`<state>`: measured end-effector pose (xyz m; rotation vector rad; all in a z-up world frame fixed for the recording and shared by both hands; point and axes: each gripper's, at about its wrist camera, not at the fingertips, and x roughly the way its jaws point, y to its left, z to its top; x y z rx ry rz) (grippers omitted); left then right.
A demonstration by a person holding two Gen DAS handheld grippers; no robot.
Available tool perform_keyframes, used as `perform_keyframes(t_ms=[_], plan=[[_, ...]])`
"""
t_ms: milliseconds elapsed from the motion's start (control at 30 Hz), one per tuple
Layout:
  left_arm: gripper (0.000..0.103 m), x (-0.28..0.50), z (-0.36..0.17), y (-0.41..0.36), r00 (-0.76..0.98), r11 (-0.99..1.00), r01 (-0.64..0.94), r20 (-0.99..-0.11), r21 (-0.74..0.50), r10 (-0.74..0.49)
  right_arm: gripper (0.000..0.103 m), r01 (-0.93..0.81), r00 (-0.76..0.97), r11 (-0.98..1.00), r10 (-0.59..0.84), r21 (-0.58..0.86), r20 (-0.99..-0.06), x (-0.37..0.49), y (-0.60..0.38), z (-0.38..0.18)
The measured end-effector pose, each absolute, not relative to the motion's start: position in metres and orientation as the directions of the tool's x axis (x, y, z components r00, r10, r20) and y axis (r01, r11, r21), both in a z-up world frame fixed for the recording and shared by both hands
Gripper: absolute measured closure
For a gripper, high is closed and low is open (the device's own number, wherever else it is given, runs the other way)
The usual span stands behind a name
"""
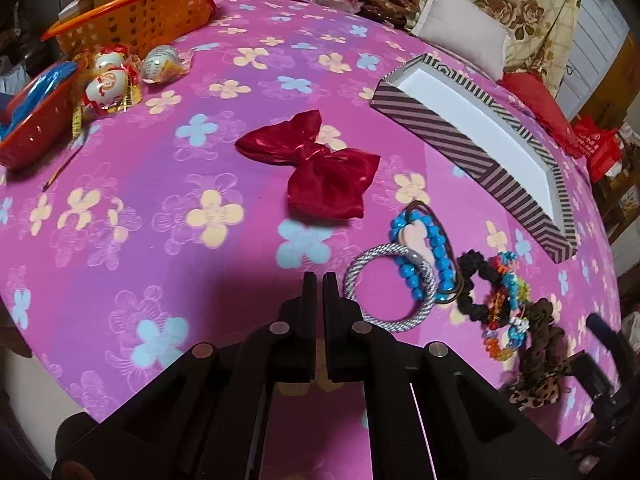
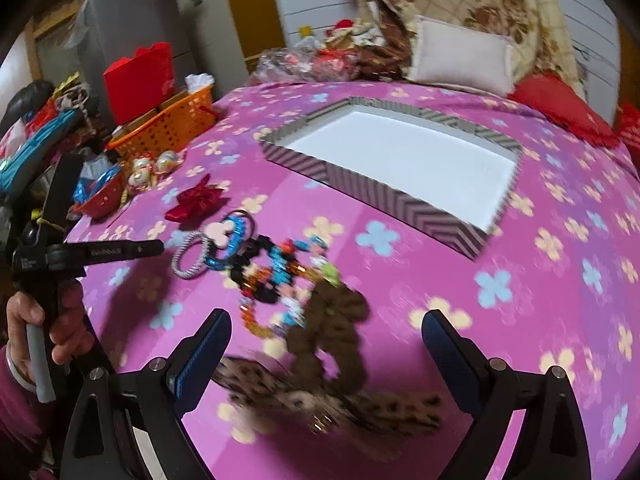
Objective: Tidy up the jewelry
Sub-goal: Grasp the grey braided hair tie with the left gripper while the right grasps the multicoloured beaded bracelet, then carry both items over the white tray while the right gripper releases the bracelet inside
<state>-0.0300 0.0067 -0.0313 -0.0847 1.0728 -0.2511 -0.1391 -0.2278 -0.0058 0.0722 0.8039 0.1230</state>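
Right wrist view is showing the right gripper (image 2: 326, 344) hanging wide open over the soft brown fabric scrunchie (image 2: 332, 332) lying near the striped cardboard box (image 2: 400, 200), light and squashy, best pinched across its ring, while the left gripper (image 1: 319, 280) is waiting nearly closed, empty.

Left gripper (image 1: 319, 280): matte black, flat fingers, silver pivot pins behind. Right gripper (image 2: 326, 332): black, blue-padded fingers (image 2: 200, 354). Bare-skinned hand (image 2: 38, 320), magenta sleeve
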Motion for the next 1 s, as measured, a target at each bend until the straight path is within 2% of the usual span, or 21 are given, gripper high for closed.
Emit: perform_keyframes(t_ms=[133, 200, 267, 333, 533, 700, 733, 767, 800, 867, 1000], plan=[[0.1, -0.031, -0.032, 0.006, 0.462, 0.975, 0.143, -0.86, -0.167, -0.215, 0.021, -0.127, 0.681, 0.988, 0.151, 0.088, -0.717, -0.122, -0.211, -0.005], [0.091, -0.031, -0.033, 0.005, 0.462, 0.974, 0.152, -0.859, -0.17, -0.222, 0.028, -0.142, 0.67, 0.986, 0.159, 0.085, -0.725, -0.112, -0.207, -0.008], [0.062, -0.03, -0.033, 0.005, 0.459, 0.97, 0.155, -0.856, -0.185, -0.237, 0.038, -0.155, 0.652, 0.982, 0.183, 0.107, -0.736, -0.102, -0.205, -0.013], [0.053, -0.029, -0.032, 0.005, 0.459, 0.964, 0.15, -0.848, -0.22, -0.265, 0.043, -0.162, 0.628, 0.979, 0.199, 0.124, -0.752, -0.089, -0.204, -0.02], [0.053, -0.025, -0.038, -0.01, 0.466, 0.974, 0.176, -0.859, -0.145, -0.212, 0.052, -0.187, 0.579, 0.973, 0.222, 0.137, -0.784, -0.065, -0.199, -0.036], [0.053, -0.021, -0.043, -0.02, 0.474, 0.976, 0.194, -0.861, -0.103, -0.185, 0.08, -0.205, 0.546, 0.969, 0.229, 0.136, -0.806, -0.056, -0.196, -0.048], [0.056, -0.02, -0.044, -0.021, 0.476, 0.975, 0.198, -0.86, -0.096, -0.182, 0.081, -0.208, 0.545, 0.967, 0.24, 0.148, -0.803, -0.056, -0.196, -0.048], [0.067, -0.02, -0.044, -0.023, 0.482, 0.976, 0.203, -0.859, -0.082, -0.173, 0.083, -0.21, 0.545, 0.966, 0.246, 0.154, -0.802, -0.056, -0.196, -0.048], [0.073, -0.021, -0.044, -0.024, 0.487, 0.976, 0.208, -0.858, -0.067, -0.163, 0.088, -0.213, 0.541, 0.962, 0.261, 0.17, -0.799, -0.056, -0.197, -0.048], [0.095, -0.021, -0.045, -0.026, 0.495, 0.975, 0.219, -0.856, -0.043, -0.149, 0.09, -0.212, 0.539, 0.956, 0.29, 0.206, -0.791, -0.059, -0.2, -0.047], [0.097, -0.024, -0.043, -0.024, 0.48, 0.966, 0.242, -0.855, -0.087, -0.197, 0.09, -0.187, 0.559, 0.933, 0.358, 0.306, -0.748, -0.07, -0.214, -0.04]])
